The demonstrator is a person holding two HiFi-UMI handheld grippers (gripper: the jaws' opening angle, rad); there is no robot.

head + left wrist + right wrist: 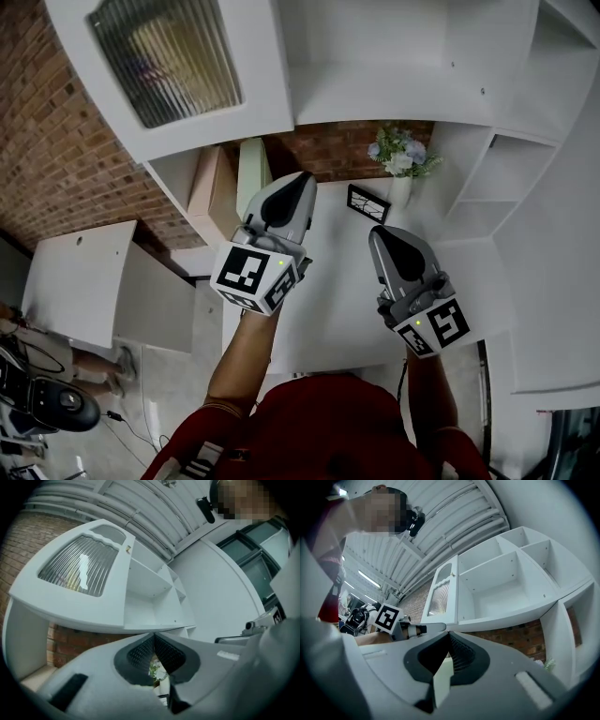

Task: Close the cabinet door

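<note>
The cabinet door (169,66), paned with ribbed glass, stands swung wide open at upper left, beside the bare shelves of the white cabinet (375,94). Below it, the left gripper (302,183) has its fingers (140,653) pressed together, holding nothing. The right gripper (380,236), near the flower vase (400,192), is likewise closed and empty.

Brick wall (56,141): red, running left and behind the white units.
Shelving (506,578): white, open compartments.
Ceiling (440,531): ribbed white metal.
Strip lights (368,579): glowing.
Floor (178,394): pale grey.
</note>
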